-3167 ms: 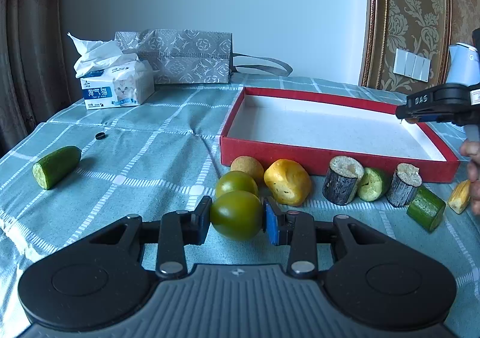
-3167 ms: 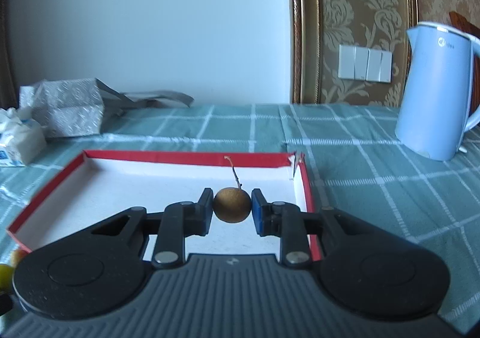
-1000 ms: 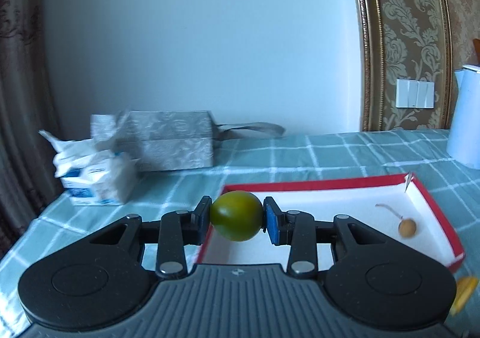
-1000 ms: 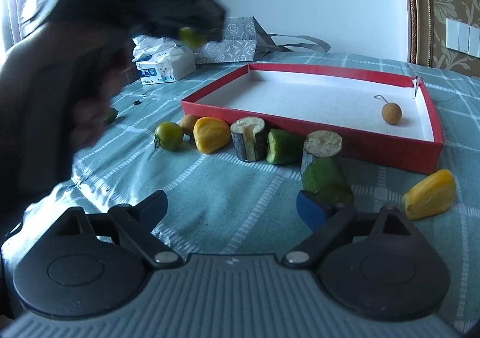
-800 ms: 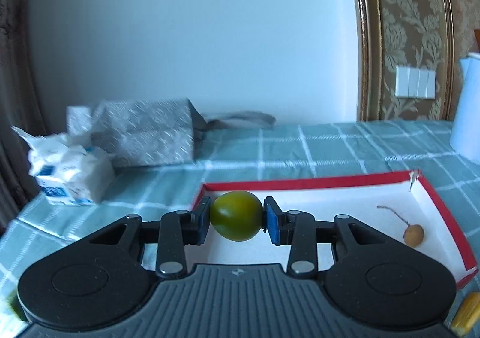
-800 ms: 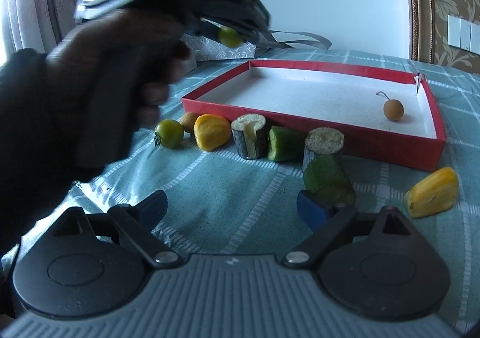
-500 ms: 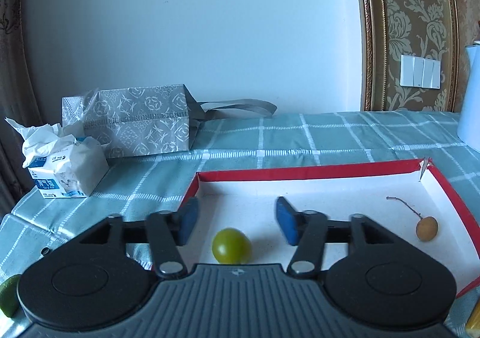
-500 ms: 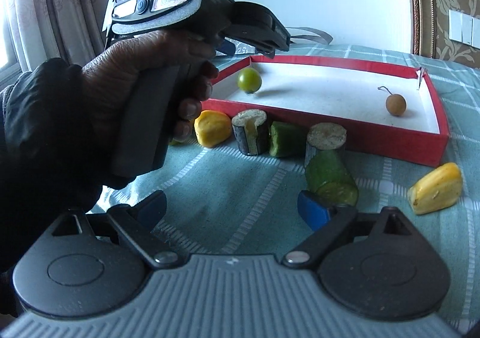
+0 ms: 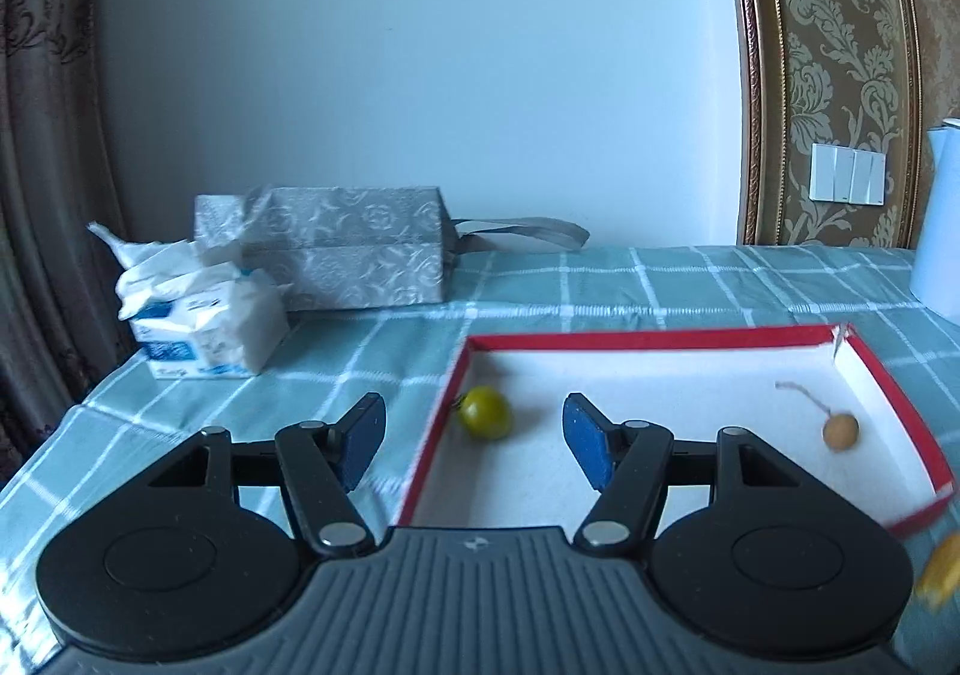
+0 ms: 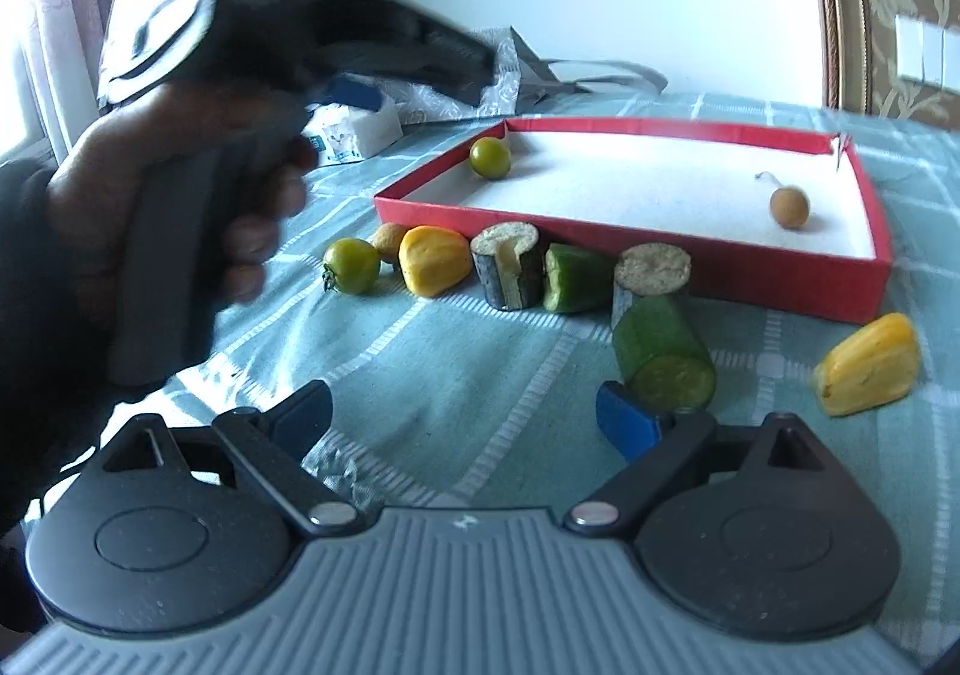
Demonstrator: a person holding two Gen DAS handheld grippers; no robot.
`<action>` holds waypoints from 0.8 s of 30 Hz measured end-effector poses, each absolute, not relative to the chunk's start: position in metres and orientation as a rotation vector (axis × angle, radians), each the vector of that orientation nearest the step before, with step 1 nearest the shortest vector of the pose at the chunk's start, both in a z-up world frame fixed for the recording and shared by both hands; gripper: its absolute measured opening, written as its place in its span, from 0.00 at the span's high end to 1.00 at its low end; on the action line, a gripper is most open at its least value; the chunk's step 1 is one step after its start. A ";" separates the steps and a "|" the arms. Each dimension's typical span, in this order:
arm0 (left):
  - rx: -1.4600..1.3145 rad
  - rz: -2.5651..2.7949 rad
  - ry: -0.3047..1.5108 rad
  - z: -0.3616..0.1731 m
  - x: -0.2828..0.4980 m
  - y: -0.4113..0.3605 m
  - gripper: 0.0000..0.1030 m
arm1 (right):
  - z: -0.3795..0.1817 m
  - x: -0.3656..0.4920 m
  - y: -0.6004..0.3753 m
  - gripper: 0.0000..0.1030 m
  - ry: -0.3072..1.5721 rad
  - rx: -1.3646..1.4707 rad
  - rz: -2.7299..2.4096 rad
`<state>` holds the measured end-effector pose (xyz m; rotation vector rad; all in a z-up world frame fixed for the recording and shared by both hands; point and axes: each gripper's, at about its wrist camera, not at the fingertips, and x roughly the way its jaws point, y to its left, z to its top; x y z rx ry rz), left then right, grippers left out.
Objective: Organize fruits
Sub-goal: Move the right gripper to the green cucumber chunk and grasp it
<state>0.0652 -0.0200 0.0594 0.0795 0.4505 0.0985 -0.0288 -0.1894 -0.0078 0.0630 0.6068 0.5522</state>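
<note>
A red tray [image 9: 660, 340] [image 10: 780, 267] with a white floor holds a green tomato [image 9: 485, 412] [image 10: 489, 158] near its left wall and a brown longan with a stem [image 9: 840, 431] [image 10: 789, 206] at the right. My left gripper [image 9: 474, 438] is open and empty, above the tray's left edge. My right gripper [image 10: 465, 420] is open and empty, low over the cloth. In front of the tray lie a second green tomato [image 10: 351, 257], yellow pieces [image 10: 434, 260] [image 10: 870, 364], cucumber pieces [image 10: 663, 354] and bark-sided chunks [image 10: 510, 264].
A tissue pack [image 9: 198, 318] and a grey patterned bag [image 9: 342, 261] stand at the back left. A pale blue kettle [image 9: 942, 225] is at the far right. The hand holding the left gripper [image 10: 198, 183] fills the left of the right wrist view.
The left gripper opened and let go of the green tomato, which now lies in the tray by its left wall. The left gripper has drawn back leftward. The right gripper stays open.
</note>
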 end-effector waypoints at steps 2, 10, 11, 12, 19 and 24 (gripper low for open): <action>0.059 0.099 0.439 0.056 0.045 -0.008 0.32 | -0.001 -0.041 -0.192 0.09 0.562 0.043 0.549; -0.018 0.118 0.344 0.025 -0.024 0.042 0.29 | 0.009 -0.072 -0.223 0.09 0.391 -0.018 0.368; -0.036 0.113 0.339 0.023 -0.028 0.046 0.29 | 0.009 -0.068 -0.224 0.09 0.398 -0.026 0.346; -0.055 0.107 0.337 0.021 -0.030 0.051 0.29 | 0.008 -0.063 -0.225 0.09 0.411 -0.036 0.322; -0.138 0.094 0.325 0.018 -0.035 0.065 0.28 | 0.002 -0.035 -0.214 0.36 0.480 -0.116 0.301; -0.151 0.069 0.326 0.016 -0.036 0.066 0.28 | -0.006 -0.009 -0.208 0.37 0.582 -0.096 0.305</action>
